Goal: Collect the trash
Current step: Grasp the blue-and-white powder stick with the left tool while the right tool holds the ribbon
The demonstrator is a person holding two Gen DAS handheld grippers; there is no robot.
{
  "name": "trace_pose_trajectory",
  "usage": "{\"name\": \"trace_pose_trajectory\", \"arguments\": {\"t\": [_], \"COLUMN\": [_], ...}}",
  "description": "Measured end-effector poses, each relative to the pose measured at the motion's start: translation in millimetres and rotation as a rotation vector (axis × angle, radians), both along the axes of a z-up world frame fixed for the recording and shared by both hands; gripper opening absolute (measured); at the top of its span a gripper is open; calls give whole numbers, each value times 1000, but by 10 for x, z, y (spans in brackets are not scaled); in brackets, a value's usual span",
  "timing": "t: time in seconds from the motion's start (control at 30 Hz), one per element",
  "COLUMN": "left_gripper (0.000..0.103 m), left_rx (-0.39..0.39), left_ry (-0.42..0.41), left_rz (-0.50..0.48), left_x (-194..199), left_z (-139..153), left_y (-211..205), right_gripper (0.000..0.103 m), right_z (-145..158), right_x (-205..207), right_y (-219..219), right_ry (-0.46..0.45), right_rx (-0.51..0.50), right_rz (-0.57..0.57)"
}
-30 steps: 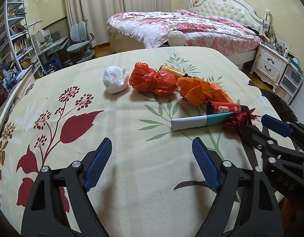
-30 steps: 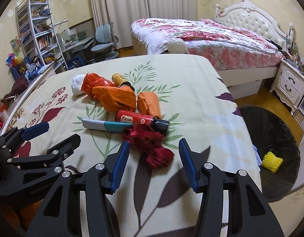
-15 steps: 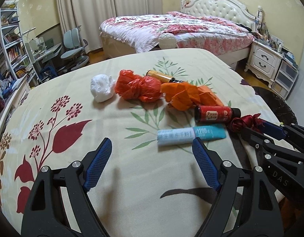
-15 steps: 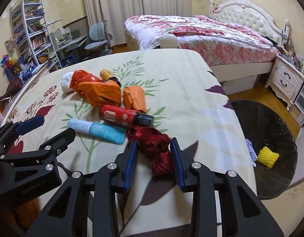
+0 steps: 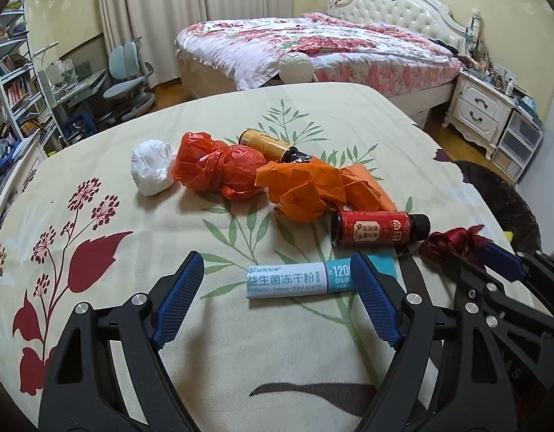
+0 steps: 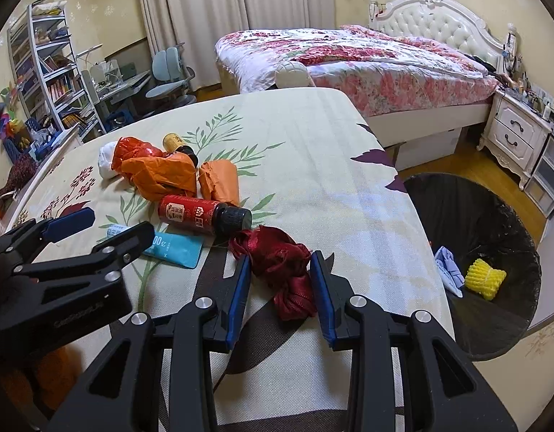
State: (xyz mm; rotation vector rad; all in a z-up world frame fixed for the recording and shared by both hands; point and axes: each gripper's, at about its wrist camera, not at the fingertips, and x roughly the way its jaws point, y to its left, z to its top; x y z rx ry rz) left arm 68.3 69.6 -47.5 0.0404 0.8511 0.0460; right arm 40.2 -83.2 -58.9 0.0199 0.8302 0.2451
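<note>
Trash lies on a floral tablecloth [image 5: 241,360]. My right gripper [image 6: 280,288] is shut on a dark red ribbon bundle [image 6: 280,262], which also shows in the left wrist view [image 5: 446,246]. My left gripper [image 5: 277,302] is open and empty, its jaws on either side of a white and teal packet [image 5: 295,280]. Beyond lie a red bottle [image 5: 374,228], crumpled orange paper [image 5: 309,190], a red plastic bag [image 5: 219,169], a yellow bottle [image 5: 266,145] and a white paper wad [image 5: 151,171].
A black-lined bin [image 6: 493,252] stands off the table's right edge, holding a yellow foam net [image 6: 484,277] and blue-white paper [image 6: 448,271]. A bed [image 6: 349,61], a nightstand [image 6: 518,136] and shelves [image 6: 50,72] stand behind.
My right gripper has closed onto the red ribbon bundle. My left gripper has moved forward until the teal packet lies between its open jaws.
</note>
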Motion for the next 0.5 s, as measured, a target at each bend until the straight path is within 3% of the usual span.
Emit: {"name": "trace_pose_trajectory", "arguments": {"t": [0.23, 0.5], "left_gripper": [82, 82], "left_rx": [23, 28], "left_ry": [53, 69], "left_rz": [5, -42], "left_x": [155, -27], "left_z": [-61, -99], "left_y": [-78, -89], "right_gripper": [35, 35], "right_z": [-10, -30], "right_x": [0, -4], "right_y": [-3, -12], "right_ry": [3, 6], "right_rx": [6, 9], "right_rz": [-2, -3]}}
